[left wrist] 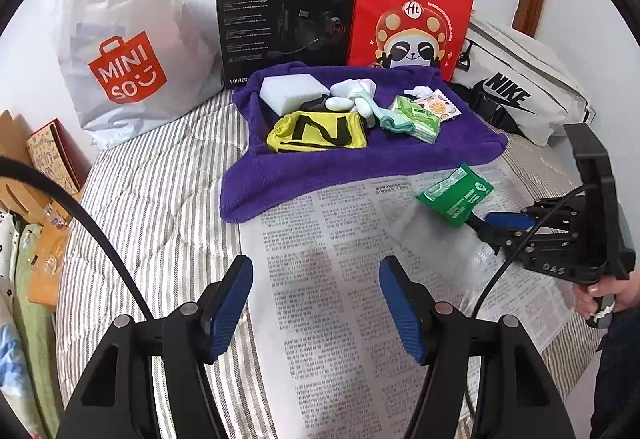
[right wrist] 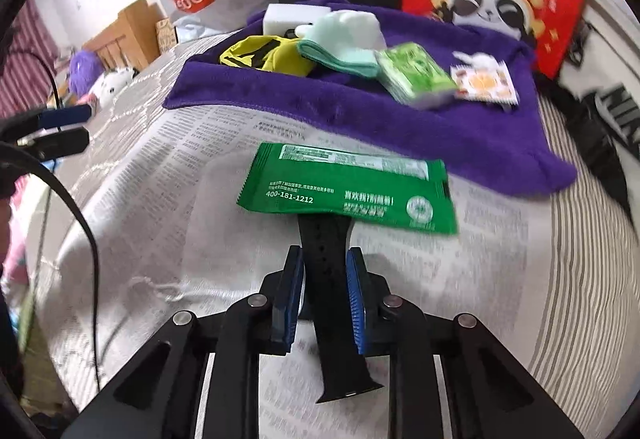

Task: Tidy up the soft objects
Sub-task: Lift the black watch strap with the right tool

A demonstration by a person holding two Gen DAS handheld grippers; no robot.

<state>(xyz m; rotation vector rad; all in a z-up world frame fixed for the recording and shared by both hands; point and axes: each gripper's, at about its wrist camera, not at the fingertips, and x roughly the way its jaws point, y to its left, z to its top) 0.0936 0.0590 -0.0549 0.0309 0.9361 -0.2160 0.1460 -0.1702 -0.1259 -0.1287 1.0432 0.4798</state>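
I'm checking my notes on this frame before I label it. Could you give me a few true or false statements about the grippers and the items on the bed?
1. The right gripper is closed on a black strap. True.
2. The left gripper holds the green packet. False: its jaws stand apart with nothing between them, above the newspaper.
3. The white sponge block lies on the purple towel. True.
4. The yellow and black cloth lies on the newspaper. False: it lies on the purple towel.
5. The green packet's far end rests on the black strap. False: the strap runs under it.
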